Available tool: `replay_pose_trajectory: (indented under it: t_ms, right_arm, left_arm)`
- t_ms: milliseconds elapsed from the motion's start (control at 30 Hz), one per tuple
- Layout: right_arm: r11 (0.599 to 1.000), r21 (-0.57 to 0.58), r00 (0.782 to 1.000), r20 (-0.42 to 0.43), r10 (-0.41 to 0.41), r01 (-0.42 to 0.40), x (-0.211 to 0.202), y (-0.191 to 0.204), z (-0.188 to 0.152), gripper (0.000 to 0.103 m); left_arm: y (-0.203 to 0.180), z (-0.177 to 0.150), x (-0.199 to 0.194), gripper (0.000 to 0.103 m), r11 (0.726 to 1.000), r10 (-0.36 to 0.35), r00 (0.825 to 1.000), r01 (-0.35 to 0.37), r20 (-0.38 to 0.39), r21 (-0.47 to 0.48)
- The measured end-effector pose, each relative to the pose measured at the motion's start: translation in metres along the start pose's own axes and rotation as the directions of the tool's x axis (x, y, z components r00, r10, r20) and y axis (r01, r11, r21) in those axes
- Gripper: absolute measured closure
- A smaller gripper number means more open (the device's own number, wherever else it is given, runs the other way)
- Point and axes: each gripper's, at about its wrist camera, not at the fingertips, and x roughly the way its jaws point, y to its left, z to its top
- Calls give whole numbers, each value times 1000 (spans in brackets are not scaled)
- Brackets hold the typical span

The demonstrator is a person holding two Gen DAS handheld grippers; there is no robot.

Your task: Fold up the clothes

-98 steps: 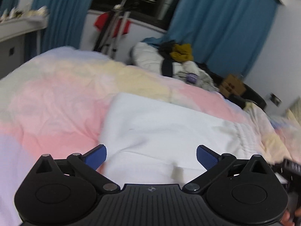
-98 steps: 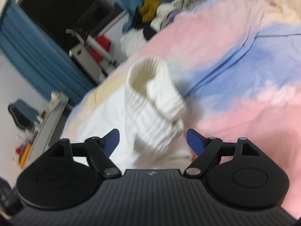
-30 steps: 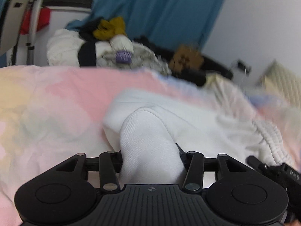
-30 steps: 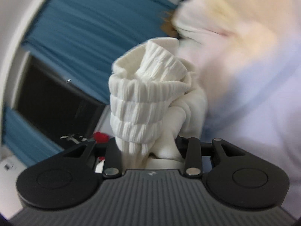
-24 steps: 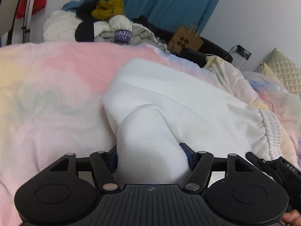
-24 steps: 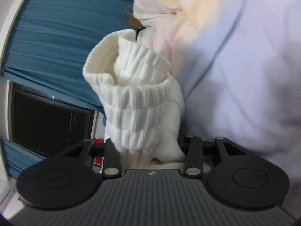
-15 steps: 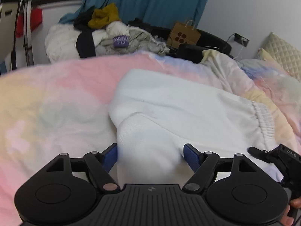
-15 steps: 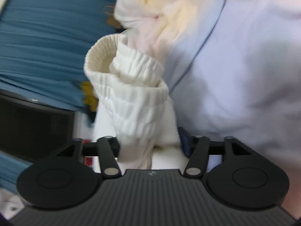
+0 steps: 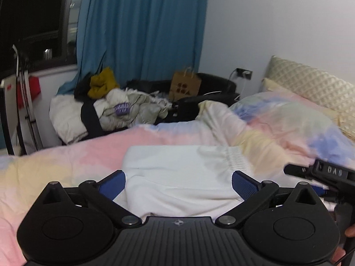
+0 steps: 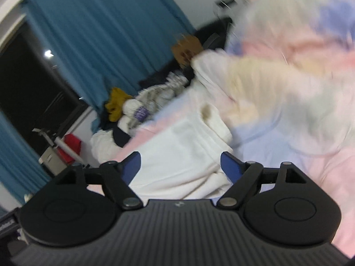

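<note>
The white garment (image 9: pixel 177 177) was seen lying folded on the bed (image 9: pixel 66 161), one layer doubled over another, with its ribbed band at about 2 o'clock of the pile in the left wrist view. By that lie, one fold at least was judged done; whether a further fold or a smoothing of the upper layer was left could not be told. The left gripper (image 9: pixel 178 184) was held with its jaws spread wide over the near edge of the cloth, nothing clasped between them. The right gripper (image 10: pixel 180 166) was likewise spread and empty, poised over the same garment (image 10: pixel 177 150), though that view was blurred. More clothes (image 9: pixel 106 110) were heaped off the bed at 11 o'clock, apparently unfolded and judged to be work remaining. A brown paper bag (image 9: pixel 185 86) stood at 12 o'clock beyond the bed; its contents could not be seen.
</note>
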Motion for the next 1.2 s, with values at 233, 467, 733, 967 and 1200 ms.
replay_pose_trajectory:
  t_ms: [233,467,733,967,1200]
  right_arm:
    - [981,-188,998,35,59,-52,-82,58,-5,21]
    - [935,-353,997,49,54,-33,-114,99,-40,21]
    - [893,-450,997,74,25,11,-104,118,-80,21]
    - [901,-432,997,83,-3,39,-82,106,-104,22]
    - [841,-529,990,135,-48,113,-64,101,-130,22]
  left_arm:
    - [-15,-16,-80,0,999,37,999,-37,38,-4]
    - [-5,-48,-125,0,998,62,997,-61,42,-30]
    - [14,-69,-146,0,995,94,993,-91,71,-46]
    - [30,-89,-148,0,988,154,985,-152,82,-33]
    - [39,-106,-125,0,980,197,980,-196,33,-30]
